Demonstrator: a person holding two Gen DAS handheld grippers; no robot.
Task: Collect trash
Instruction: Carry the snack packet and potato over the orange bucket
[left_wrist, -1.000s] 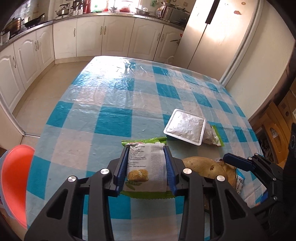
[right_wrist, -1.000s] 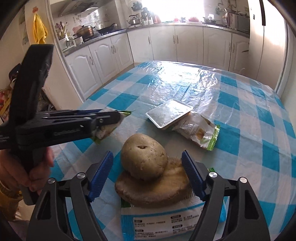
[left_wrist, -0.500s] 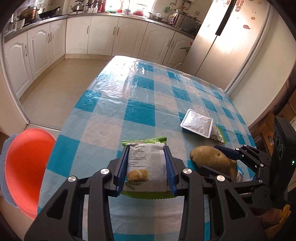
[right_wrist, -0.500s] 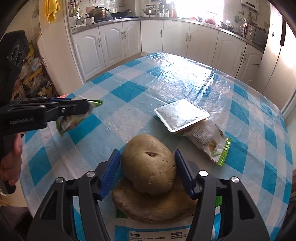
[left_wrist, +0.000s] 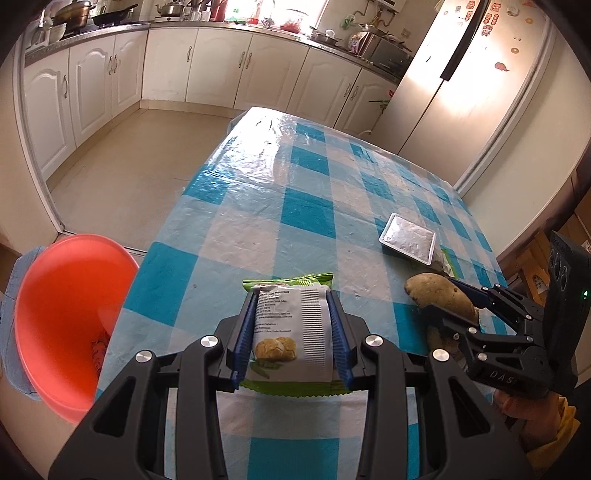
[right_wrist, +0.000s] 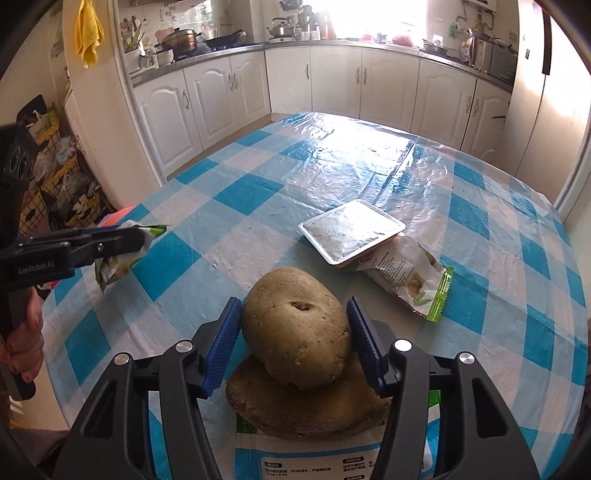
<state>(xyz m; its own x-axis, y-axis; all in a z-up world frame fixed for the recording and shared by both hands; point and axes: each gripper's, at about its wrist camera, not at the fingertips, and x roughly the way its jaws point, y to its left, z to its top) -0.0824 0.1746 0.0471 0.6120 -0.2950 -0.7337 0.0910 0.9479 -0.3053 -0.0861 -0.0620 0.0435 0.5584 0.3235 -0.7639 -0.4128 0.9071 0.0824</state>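
Over the near table edge: we hold two pieces of trash clear of the blue-and-white checked plastic-covered table (left_wrist: 303, 206).
Left gripper (left_wrist: 291, 336): our blue-padded fingers (left_wrist: 243, 332) are closed on a crinkled white snack packet with green serrated ends (left_wrist: 291, 332); it shows fine print, a striped panel and a picture of golden biscuits.
Packet position: it hangs above the near left part of the table, beside the round orange plastic bin (left_wrist: 62, 325) that stands off the table's left edge.
Right gripper (right_wrist: 295, 343): our fingers (right_wrist: 221, 343) are clamped on both sides of a brown, lumpy potato with a dark pitted eye (right_wrist: 295, 328).
Potato position: it is lifted just above a second, flatter brown potato (right_wrist: 303, 410), which lies on a white and blue printed bag (right_wrist: 321, 458) at the near edge.
Left on the table: a white rectangular tray sealed with silver foil (right_wrist: 351, 230), and touching it a torn white-and-green wrapper (right_wrist: 410, 277), partly tucked under the tray's near corner.
Bin contents: we see something red low inside, too unclear to name.
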